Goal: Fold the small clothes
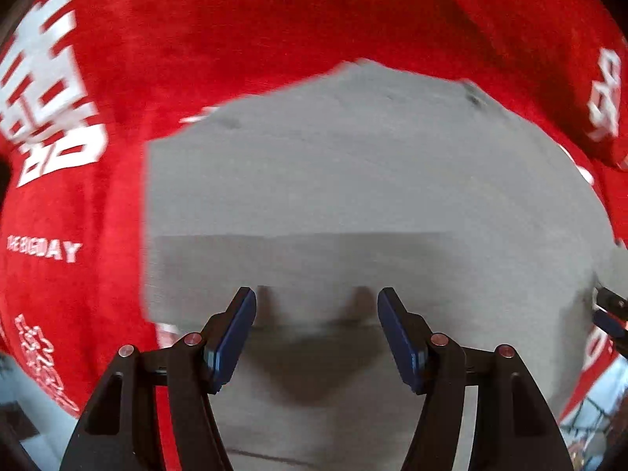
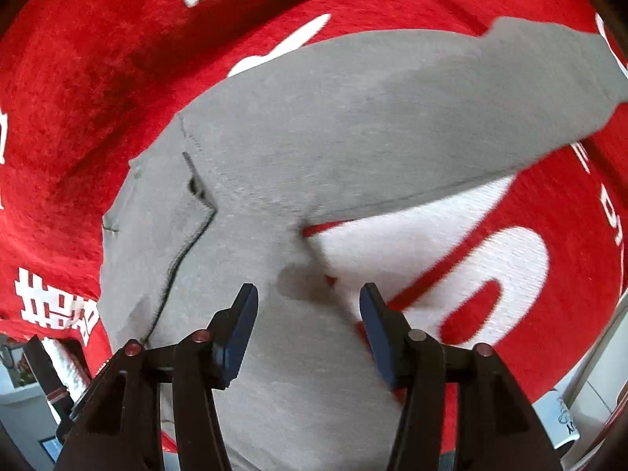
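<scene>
A grey garment [image 1: 353, 196] lies flat on a red plush cloth [image 1: 117, 59] with white print. In the left wrist view my left gripper [image 1: 317, 302] is open and empty, hovering over the grey fabric near a fold line. In the right wrist view the grey garment [image 2: 314, 137] shows a dark seam and a sleeve-like part reaching to the upper right. My right gripper [image 2: 309, 294] is open and empty, just above the garment's edge where it meets the cloth. The right gripper's fingers also show at the far right of the left wrist view [image 1: 610, 312].
The red cloth [image 2: 98, 78] covers the whole surface and carries big white characters [image 1: 47, 90] and white lettering [image 2: 451, 267]. Its edges drop off at the lower corners, where pale floor and clutter show [image 2: 23, 392].
</scene>
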### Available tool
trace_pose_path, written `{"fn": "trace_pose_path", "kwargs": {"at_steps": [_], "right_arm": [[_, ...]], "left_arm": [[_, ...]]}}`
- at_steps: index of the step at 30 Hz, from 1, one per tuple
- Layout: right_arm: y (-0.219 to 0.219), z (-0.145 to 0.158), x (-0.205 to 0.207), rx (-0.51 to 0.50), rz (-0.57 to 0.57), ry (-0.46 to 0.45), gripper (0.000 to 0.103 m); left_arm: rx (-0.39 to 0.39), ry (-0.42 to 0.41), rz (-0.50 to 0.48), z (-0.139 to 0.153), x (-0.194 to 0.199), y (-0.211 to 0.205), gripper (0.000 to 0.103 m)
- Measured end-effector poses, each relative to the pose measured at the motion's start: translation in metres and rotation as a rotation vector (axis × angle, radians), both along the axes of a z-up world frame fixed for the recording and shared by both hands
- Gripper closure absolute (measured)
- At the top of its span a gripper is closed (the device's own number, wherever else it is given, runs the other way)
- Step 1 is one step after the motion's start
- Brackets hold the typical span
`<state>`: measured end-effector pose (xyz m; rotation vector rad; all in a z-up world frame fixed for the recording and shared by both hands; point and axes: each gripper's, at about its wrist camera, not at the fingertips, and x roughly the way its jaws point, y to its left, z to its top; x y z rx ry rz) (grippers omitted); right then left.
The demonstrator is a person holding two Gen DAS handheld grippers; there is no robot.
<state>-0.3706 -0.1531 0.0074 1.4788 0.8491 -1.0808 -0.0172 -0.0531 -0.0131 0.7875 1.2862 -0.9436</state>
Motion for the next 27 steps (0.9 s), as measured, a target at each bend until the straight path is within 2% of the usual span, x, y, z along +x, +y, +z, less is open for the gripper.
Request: {"fn": "trace_pose_path", "kwargs": {"at_steps": [5,9,12,14,17,22,25,27], "right_arm": [[0.001,-0.005,-0.033,0.021,-0.074,-0.031,0.045],[0.000,-0.008,-0.070,0.025,-0.183,-0.080,0.045],[-0.003,-0.004,-0.108,-0.004,-0.277,-0.064,0.045],[-0.004,-0.001,-0.133,-0.024,-0.349,-0.060,0.045],[-0.005,-0.003,-0.169,-0.042,-0.449,-0.053,0.045],[-0.007,-0.014,-0.205,-0.053,-0.551,-0.063,0.045],[-0.009,-0.023,-0.218,-0.049,-0.599,-0.113,0.045],[-0.013,-0.025,-0.227,-0.062,-0.616,-0.133,0.041]], "left_arm": [[0.001,0.023,-0.079,0.000,-0.044,-0.018,0.037],[0.017,0.032,-0.137,-0.002,-0.071,-0.030,0.037],[0.026,0.041,-0.155,-0.001,-0.083,-0.038,0.036],[0.032,0.030,-0.156,-0.001,-0.091,-0.043,0.017],[0.014,0.010,-0.170,0.002,-0.104,-0.052,0.016],[0.009,0.039,-0.194,-0.001,-0.119,-0.066,0.016],[0.002,0.046,-0.205,0.002,-0.129,-0.072,0.000],[0.001,0.043,-0.216,0.002,-0.139,-0.074,0.000]]}}
